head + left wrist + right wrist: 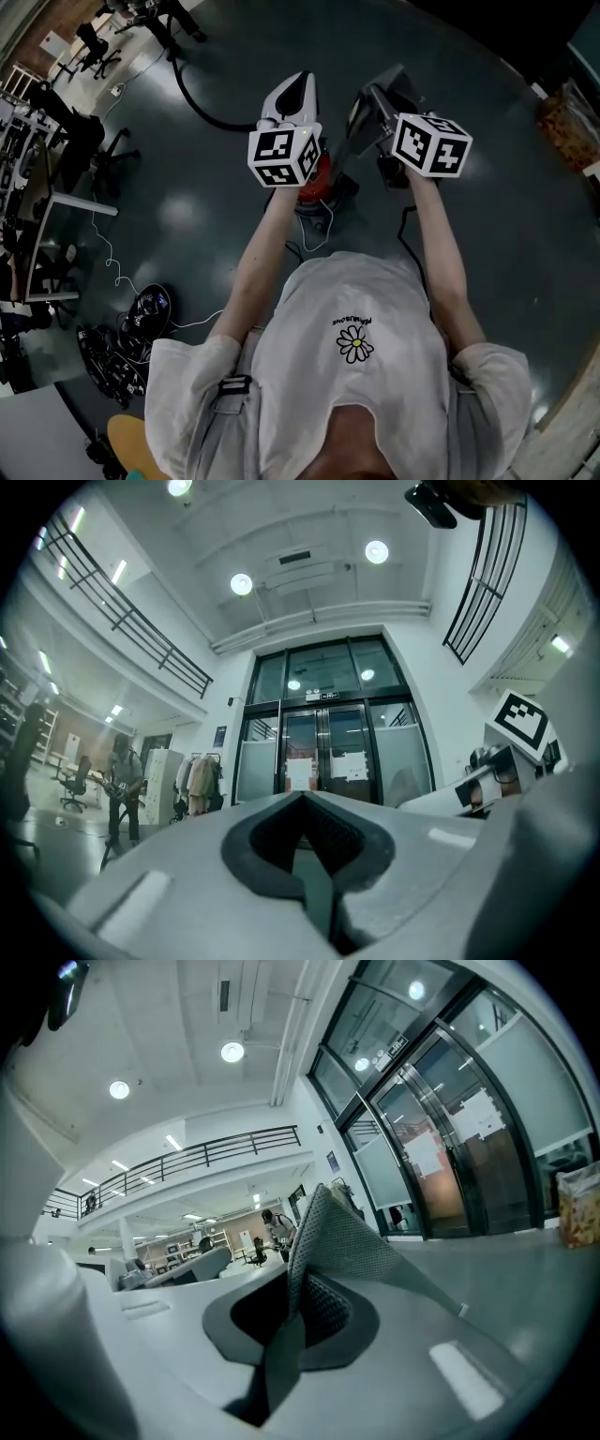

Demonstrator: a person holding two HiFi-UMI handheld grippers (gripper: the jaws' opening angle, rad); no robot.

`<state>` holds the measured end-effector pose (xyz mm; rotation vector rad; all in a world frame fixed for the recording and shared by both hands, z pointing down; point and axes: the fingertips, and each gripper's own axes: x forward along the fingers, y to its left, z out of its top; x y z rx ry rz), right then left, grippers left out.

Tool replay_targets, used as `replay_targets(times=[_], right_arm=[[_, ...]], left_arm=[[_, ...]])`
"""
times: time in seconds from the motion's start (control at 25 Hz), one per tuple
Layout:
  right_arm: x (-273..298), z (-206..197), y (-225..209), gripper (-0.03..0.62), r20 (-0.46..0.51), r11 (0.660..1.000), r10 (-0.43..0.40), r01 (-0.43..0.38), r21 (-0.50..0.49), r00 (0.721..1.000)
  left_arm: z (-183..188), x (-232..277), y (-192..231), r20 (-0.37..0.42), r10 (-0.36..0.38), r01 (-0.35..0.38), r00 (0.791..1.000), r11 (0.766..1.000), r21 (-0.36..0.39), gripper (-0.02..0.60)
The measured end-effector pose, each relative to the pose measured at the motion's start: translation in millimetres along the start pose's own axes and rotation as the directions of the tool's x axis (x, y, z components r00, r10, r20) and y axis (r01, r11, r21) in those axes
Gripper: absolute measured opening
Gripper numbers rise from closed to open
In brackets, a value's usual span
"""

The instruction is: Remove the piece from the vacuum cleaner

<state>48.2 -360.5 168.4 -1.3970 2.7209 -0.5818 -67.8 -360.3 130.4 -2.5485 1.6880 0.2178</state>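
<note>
Dark floor (pixel 187 216), red vacuum cleaner (pixel 323 183) below hands. Right gripper (pixel 291 1307) clamped on grey mesh piece (pixel 328 1232); left gripper (pixel 302 803) closed, empty. Best practice: firm grip, piece carried clear.

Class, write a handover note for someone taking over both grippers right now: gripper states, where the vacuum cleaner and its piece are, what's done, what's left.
Left gripper: shut, empty.
Right gripper: shut on the grey mesh piece, which stands up between its jaws.
Red vacuum cleaner: on the floor below both grippers.
Done: piece gripped; whether it is free of the vacuum cleaner, I cannot tell.
To do: lift it clear.
</note>
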Motion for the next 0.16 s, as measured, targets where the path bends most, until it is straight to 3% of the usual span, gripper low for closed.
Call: replay_targets(times=[0.16], right_arm=[[-0.9, 1.8, -0.3, 0.041, -0.001, 1.0, -0.001, 0.001, -0.023, 1.0]], left_arm=[[-2.1, 1.2, -2.3, -0.004, 0.001, -0.001, 1.0, 1.0, -0.004, 0.002]])
